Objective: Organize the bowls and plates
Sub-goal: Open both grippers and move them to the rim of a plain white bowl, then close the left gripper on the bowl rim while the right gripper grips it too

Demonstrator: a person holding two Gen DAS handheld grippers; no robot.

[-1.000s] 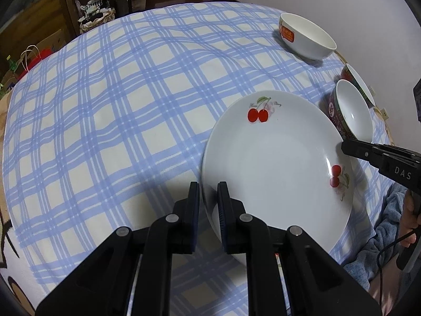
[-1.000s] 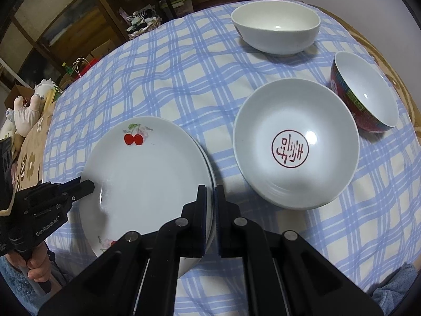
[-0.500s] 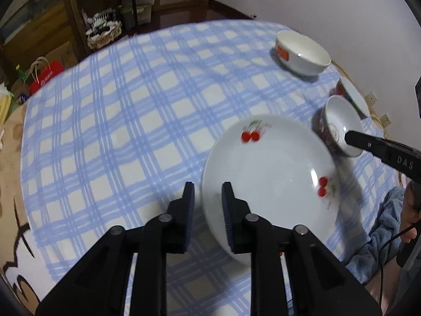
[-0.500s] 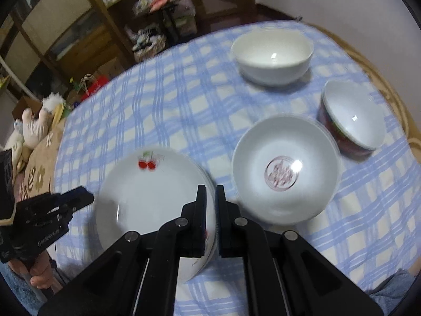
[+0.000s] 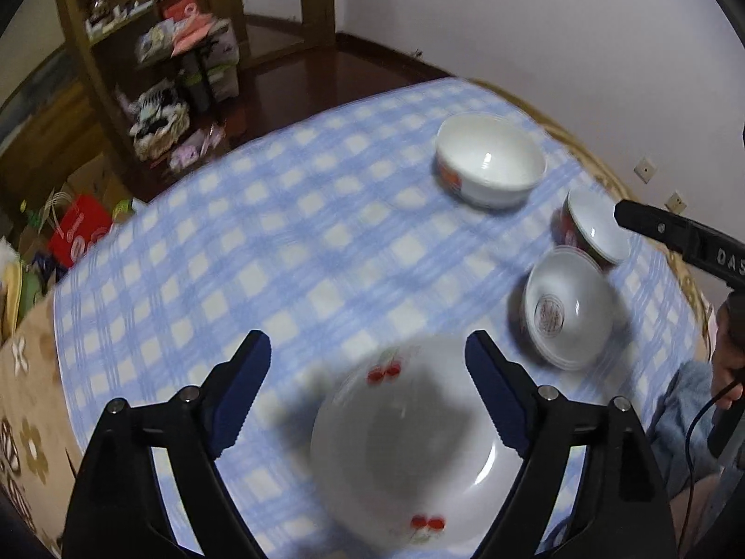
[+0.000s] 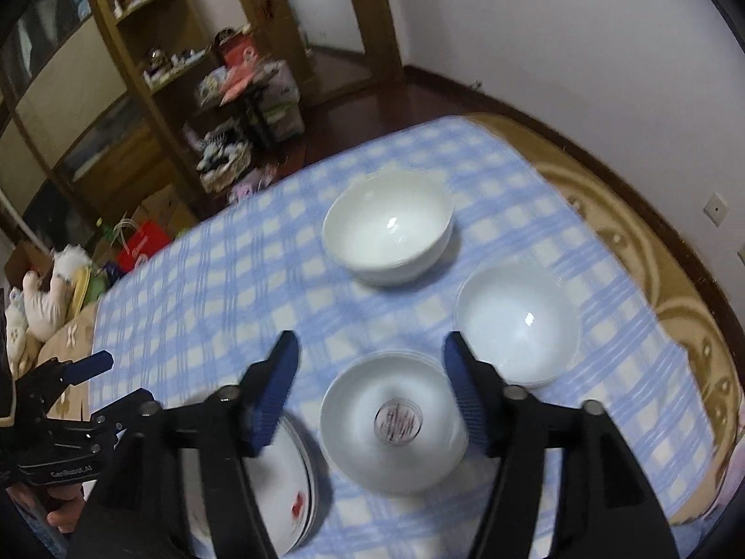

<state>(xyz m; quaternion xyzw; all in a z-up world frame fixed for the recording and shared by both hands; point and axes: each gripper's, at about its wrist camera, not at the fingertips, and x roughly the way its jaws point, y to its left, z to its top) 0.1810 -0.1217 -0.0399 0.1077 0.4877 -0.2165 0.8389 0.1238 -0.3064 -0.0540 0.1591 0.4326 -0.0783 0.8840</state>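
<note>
A white cherry-print plate (image 5: 405, 456) lies on the blue checked cloth, the top of a plate stack (image 6: 288, 480). My left gripper (image 5: 368, 349) hangs above it, its jaws opening, wide, with nothing gripped. To the right stands a white bowl with a red seal (image 5: 568, 307). My right gripper (image 6: 371, 349) hovers over that sealed bowl (image 6: 393, 424), its jaws also opening and empty. Farther back are a red-sided bowl (image 6: 517, 321) and a large white bowl (image 6: 389, 228). A finger (image 5: 652, 226) of my right gripper shows at the right edge.
The round table (image 5: 279, 242) carries the checked cloth. Past its far edge are wooden shelves (image 6: 153, 107), boxes and a red bag (image 5: 77, 228) on the floor. A white wall runs along the right. A person's hand (image 5: 726, 372) holds the right gripper's handle.
Both grippers have risen and drawn back from the plate's rim. Their jaws went from shut to wide open. The cherry plate stays down on the stack.
</note>
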